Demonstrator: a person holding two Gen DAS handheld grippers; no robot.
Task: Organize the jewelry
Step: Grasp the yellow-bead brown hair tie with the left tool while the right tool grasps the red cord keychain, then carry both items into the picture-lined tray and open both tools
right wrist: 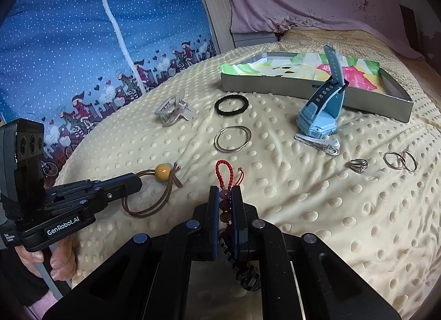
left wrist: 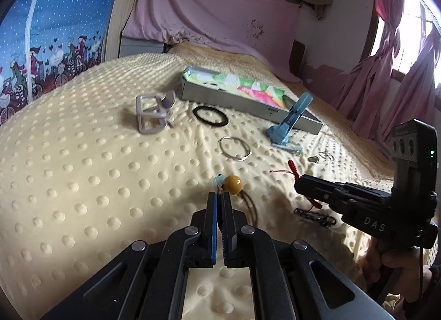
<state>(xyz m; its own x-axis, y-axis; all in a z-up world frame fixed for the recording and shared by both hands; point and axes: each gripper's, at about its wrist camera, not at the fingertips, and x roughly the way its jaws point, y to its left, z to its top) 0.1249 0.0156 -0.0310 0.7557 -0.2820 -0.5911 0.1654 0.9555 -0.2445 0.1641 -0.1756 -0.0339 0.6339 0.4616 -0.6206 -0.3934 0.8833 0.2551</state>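
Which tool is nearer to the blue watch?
Right. The right tool, gripping the red bead charm, sits closer to the blue watch; the left tool is further away, by the yellow bead.

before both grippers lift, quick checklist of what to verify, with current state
1. Left gripper shut on the brown cord hair tie by its yellow bead: ok.
2. Right gripper shut on the beaded charm: ok.
3. Charm's red braided loop clear of other items: ok.
4. Box open to receive pieces: ok.
5. Blue watch leaning on the box wall, may topple: not ok.
6. Grip firmness on both: cannot tell.
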